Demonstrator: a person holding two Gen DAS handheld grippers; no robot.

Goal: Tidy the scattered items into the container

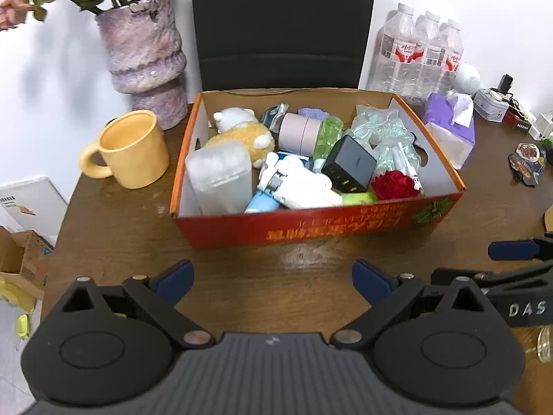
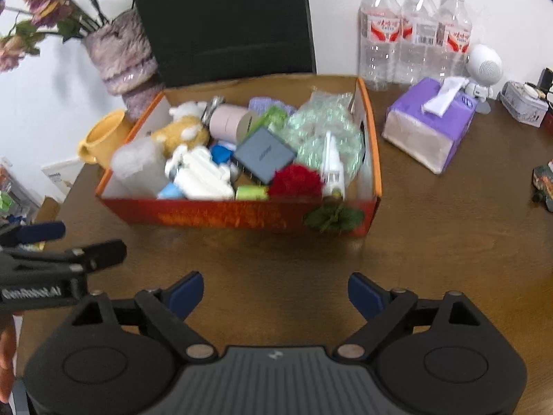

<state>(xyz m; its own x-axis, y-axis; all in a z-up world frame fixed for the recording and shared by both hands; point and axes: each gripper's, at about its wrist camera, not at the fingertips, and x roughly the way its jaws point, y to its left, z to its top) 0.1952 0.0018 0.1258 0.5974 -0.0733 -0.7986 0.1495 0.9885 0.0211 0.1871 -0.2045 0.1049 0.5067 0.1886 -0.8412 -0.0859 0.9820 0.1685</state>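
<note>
A red and orange cardboard box (image 1: pixel 311 228) (image 2: pixel 221 216) stands on the brown table. It holds several items: a plush toy (image 1: pixel 242 131), a frosted plastic case (image 1: pixel 219 176), a pink cylinder (image 1: pixel 299 133), a black charger (image 1: pixel 349 164) (image 2: pixel 264 155), a red pompom (image 1: pixel 394 185) (image 2: pixel 293 180), white gadgets and bubble wrap. My left gripper (image 1: pixel 273 278) is open and empty, in front of the box. My right gripper (image 2: pixel 274 294) is open and empty, also in front of the box, to the right of the left one.
A yellow mug (image 1: pixel 129 148) and a purple vase (image 1: pixel 145 55) with flowers stand left of the box. A purple tissue pack (image 2: pixel 432 126), three water bottles (image 2: pixel 414 31), a white figurine (image 2: pixel 484 65) and small items are at the right. A black chair back (image 1: pixel 283 24) is behind.
</note>
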